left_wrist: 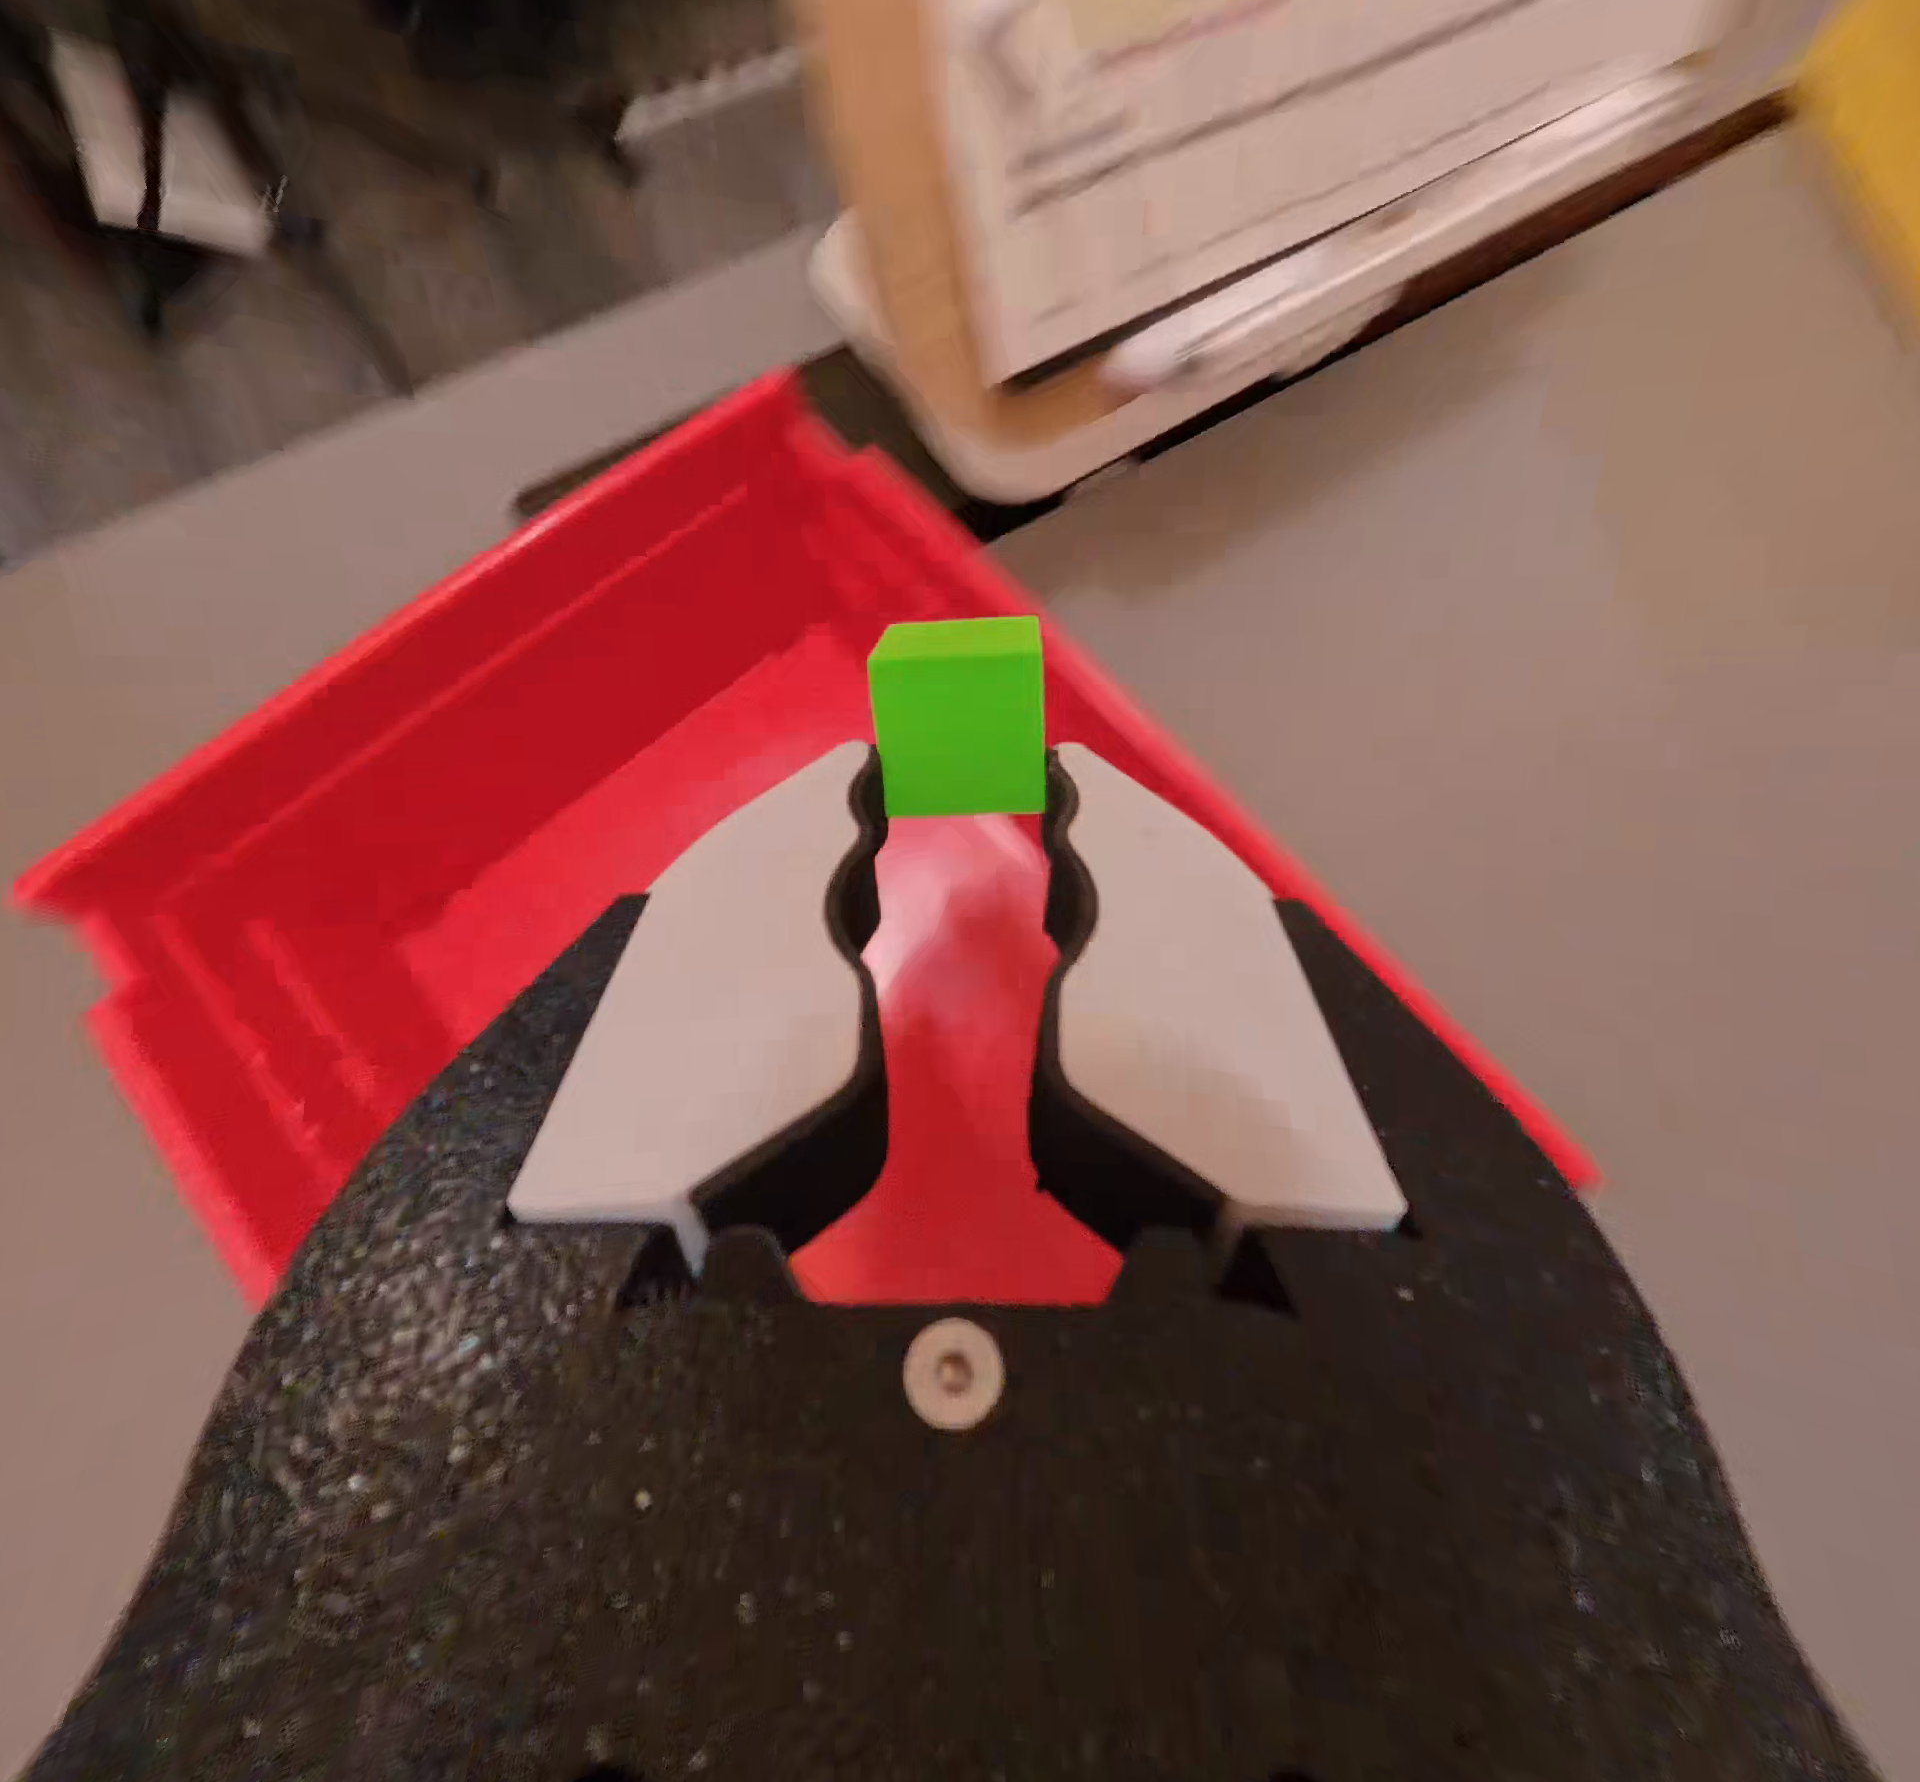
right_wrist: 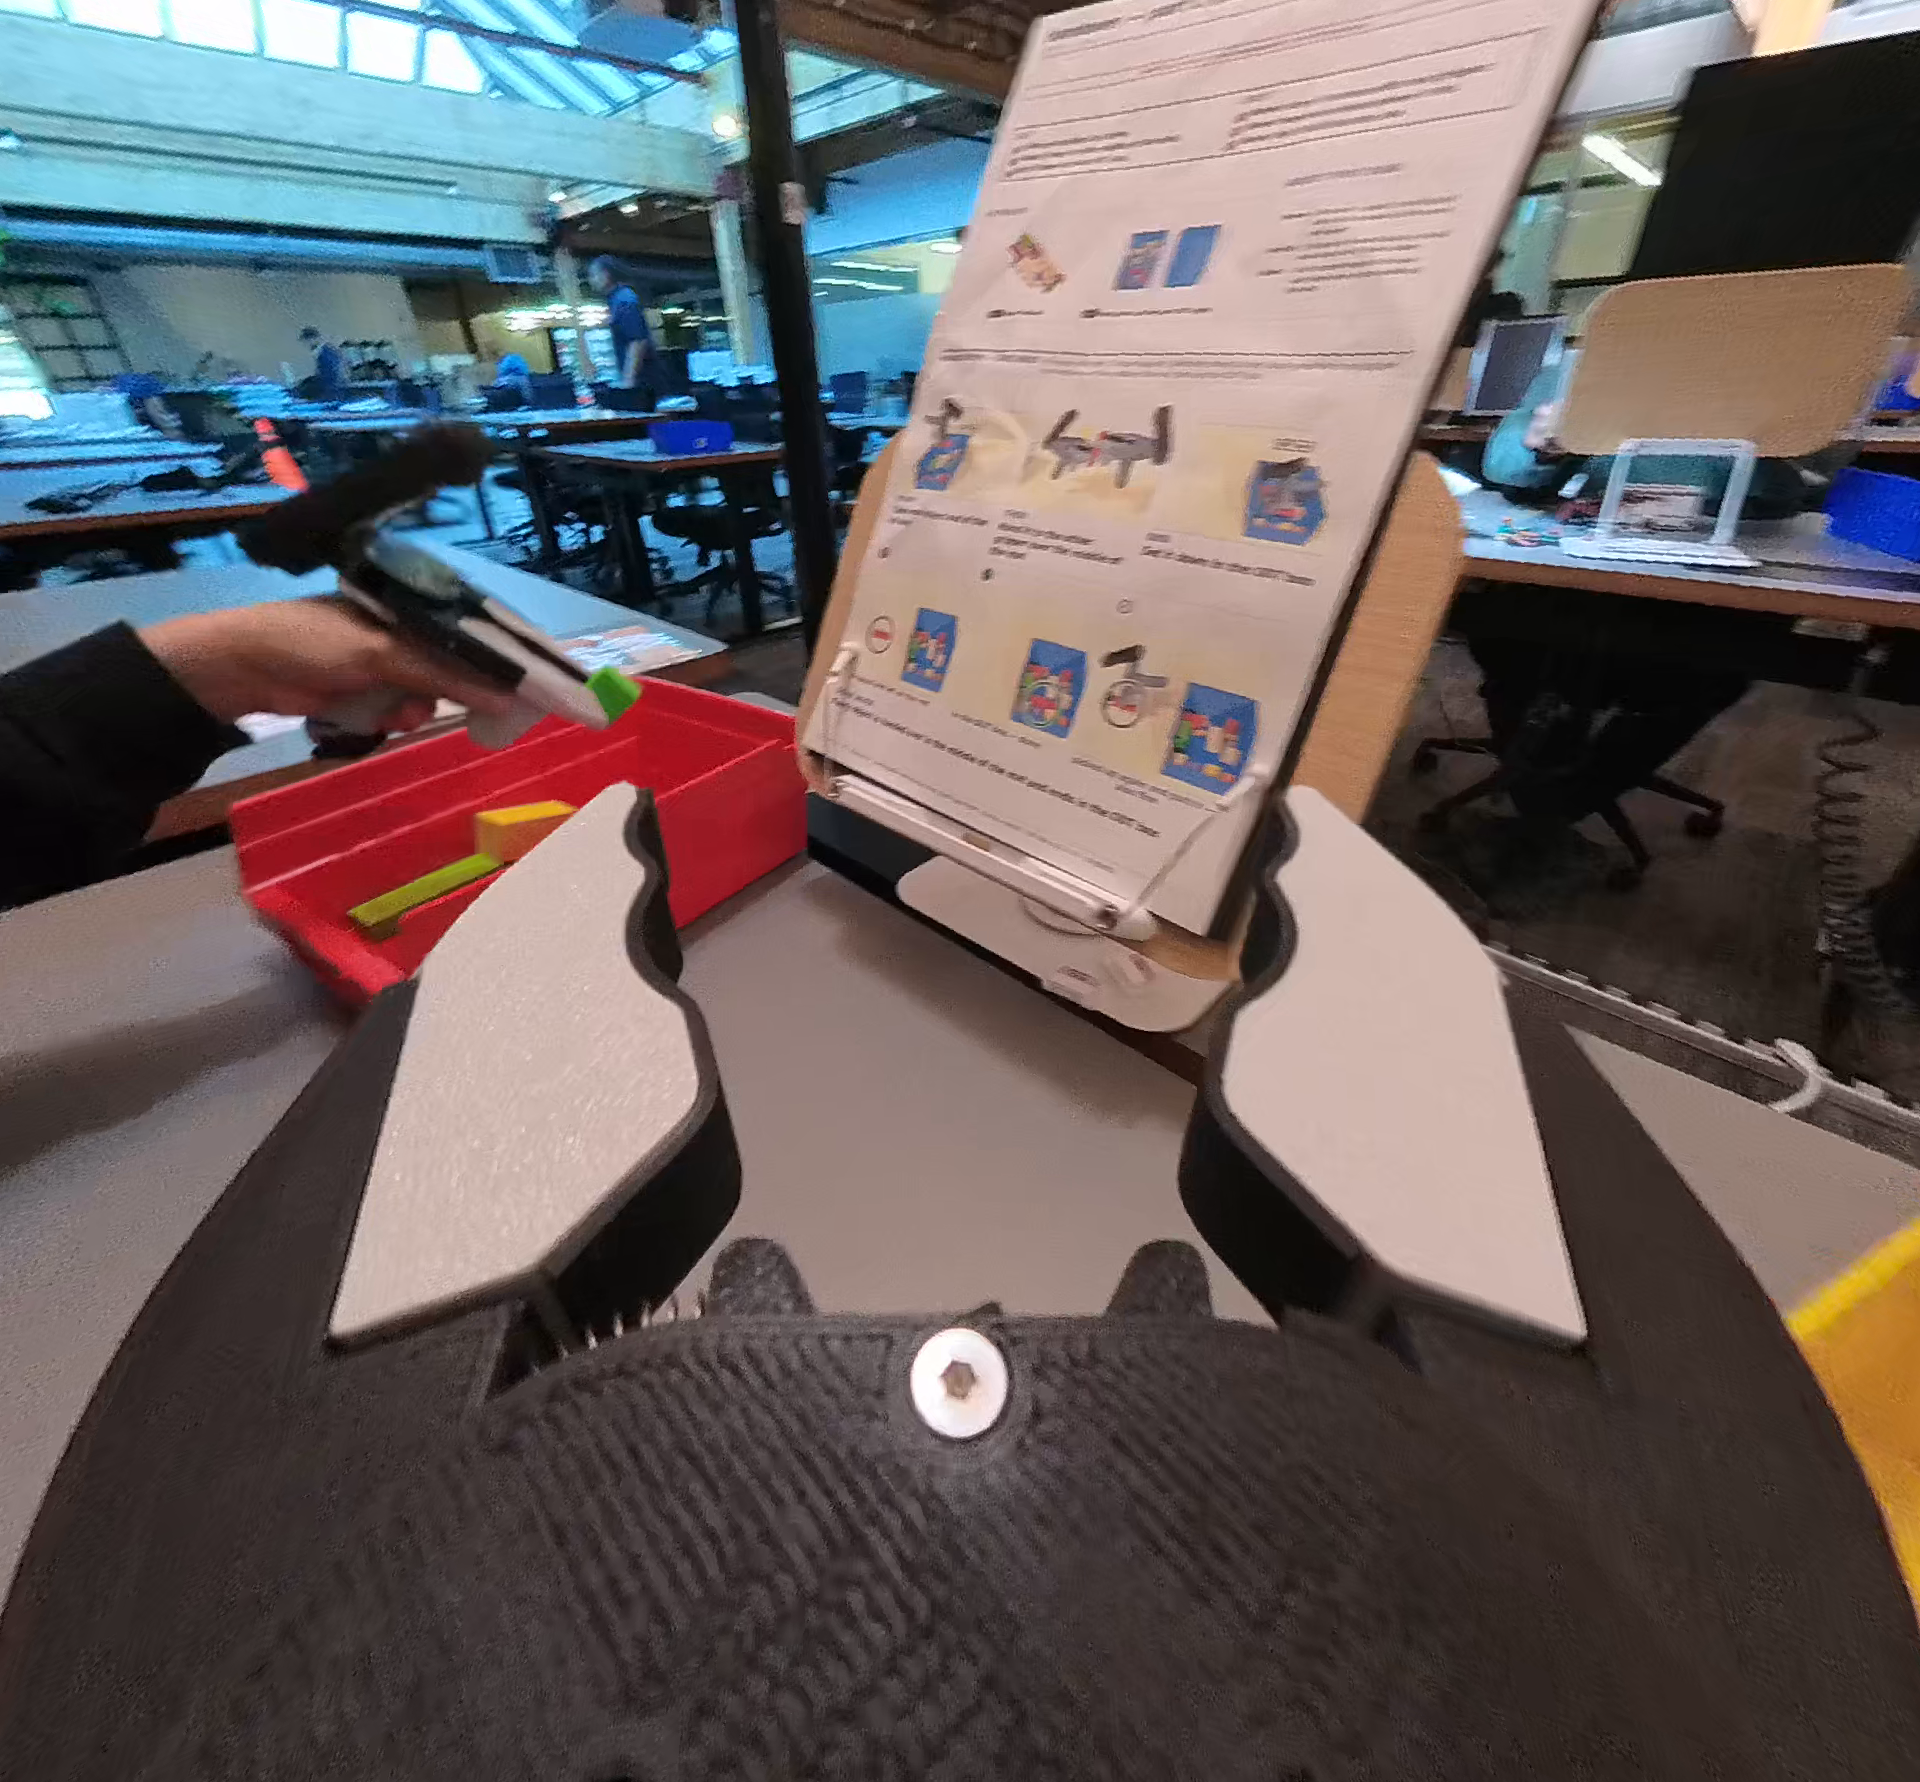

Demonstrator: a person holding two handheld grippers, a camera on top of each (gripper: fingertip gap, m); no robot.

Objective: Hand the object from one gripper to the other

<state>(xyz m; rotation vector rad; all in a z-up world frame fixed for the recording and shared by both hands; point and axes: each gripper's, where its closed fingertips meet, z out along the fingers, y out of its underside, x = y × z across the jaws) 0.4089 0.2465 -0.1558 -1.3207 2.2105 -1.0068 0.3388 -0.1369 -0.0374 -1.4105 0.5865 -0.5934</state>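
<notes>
We had the green block (left_wrist: 958,719) pinched at the very tips of the left hand-held gripper (left_wrist: 961,782), both pads closed against its sides so that most of the block stood out beyond the fingertips. We held it in the air above the red tray (left_wrist: 312,859), which sat on the grey bench (left_wrist: 1558,693). From the right wrist view we could see the same left hand-held gripper (right_wrist: 597,704) farther off, gripped by a hand (right_wrist: 281,667) in a dark sleeve, with the green block (right_wrist: 613,691) at its tip over the far side of the red tray (right_wrist: 727,797).

Our right hand-held gripper (right_wrist: 961,859) stood wide open with nothing between its pads, only bare bench (right_wrist: 935,1057) showing in the gap. It was well apart from the block and pointed toward a paper instruction sheet (right_wrist: 1195,382) propped on a wooden stand (right_wrist: 1392,641) at the back of the bench.

Inside the tray lay an orange block (right_wrist: 520,823) and a long yellow-green bar (right_wrist: 426,891), the bar just in front of the orange block.
</notes>
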